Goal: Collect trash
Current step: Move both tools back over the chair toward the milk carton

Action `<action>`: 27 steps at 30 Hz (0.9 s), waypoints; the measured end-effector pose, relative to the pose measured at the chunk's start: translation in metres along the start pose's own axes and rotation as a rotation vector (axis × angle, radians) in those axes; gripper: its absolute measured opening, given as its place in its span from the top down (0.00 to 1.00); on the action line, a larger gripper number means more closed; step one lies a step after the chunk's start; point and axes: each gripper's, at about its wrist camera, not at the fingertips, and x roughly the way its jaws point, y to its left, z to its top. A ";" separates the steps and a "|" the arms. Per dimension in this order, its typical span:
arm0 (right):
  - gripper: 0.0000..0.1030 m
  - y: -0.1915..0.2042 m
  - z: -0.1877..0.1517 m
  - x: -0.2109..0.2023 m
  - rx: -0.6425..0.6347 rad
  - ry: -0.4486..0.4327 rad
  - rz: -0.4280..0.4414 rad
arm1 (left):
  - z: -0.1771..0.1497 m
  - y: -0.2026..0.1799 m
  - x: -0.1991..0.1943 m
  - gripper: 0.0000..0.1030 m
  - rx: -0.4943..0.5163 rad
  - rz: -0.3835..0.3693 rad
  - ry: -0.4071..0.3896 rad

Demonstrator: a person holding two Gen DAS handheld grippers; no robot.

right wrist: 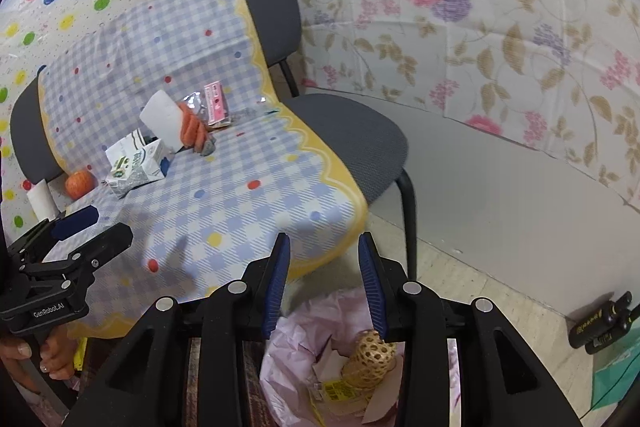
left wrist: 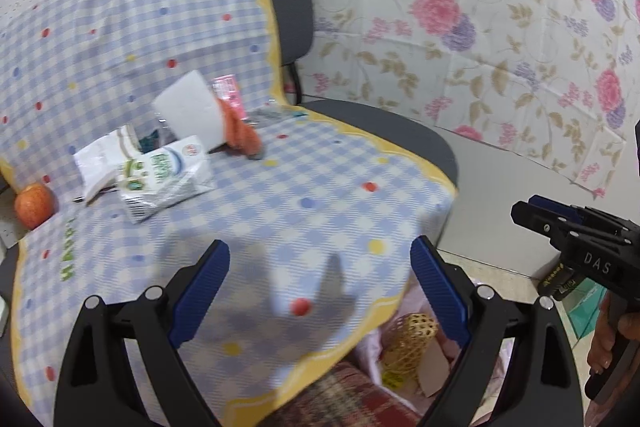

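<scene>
On the left side of the seat, near the chair back, lies an apple (right wrist: pixel 80 183); it is round, firm and smooth, so it may roll, and I am not sure it counts as trash. Just beside it lies a crushed milk carton (right wrist: pixel 138 167) on the checked cloth (right wrist: pixel 248 163). It looks empty and light, with soft dented walls. I think the best hold is across its flat sides near the folded top, because a pinch at a corner may only bend it.

Behind the carton stands a white card (right wrist: pixel 160 117), thin and stiff, leaning on an orange piece (right wrist: pixel 192 129) that I cannot name with certainty. A pink packet (right wrist: pixel 217 103) stands next to them with a bit of silver foil (right wrist: pixel 196 101). These are all light and could slide away on the smooth cloth, so a grip on an edge from above seems safer than a push.

The left gripper (left wrist: pixel 320 291) hovers over the front of the cloth with its jaws spread wide and nothing between them.

More to the right, the right gripper (right wrist: pixel 322 283) hangs above the bin lined with a pink bag (right wrist: pixel 296 331) below the seat edge. Its jaws stand partly apart and empty. In the bag already lie a woven yellow ball (right wrist: pixel 370 355) and some paper scraps (right wrist: pixel 332 367).
</scene>
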 end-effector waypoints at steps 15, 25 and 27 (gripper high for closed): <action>0.59 0.072 0.048 0.048 -0.113 -0.005 0.099 | 0.024 0.114 -0.018 0.13 -0.137 0.215 -0.057; 0.53 0.111 0.079 0.085 -0.160 0.000 0.147 | 0.043 0.165 -0.014 0.13 -0.174 0.308 -0.070; 0.53 0.121 0.086 0.096 -0.175 0.004 0.159 | 0.047 0.171 -0.010 0.13 -0.174 0.319 -0.070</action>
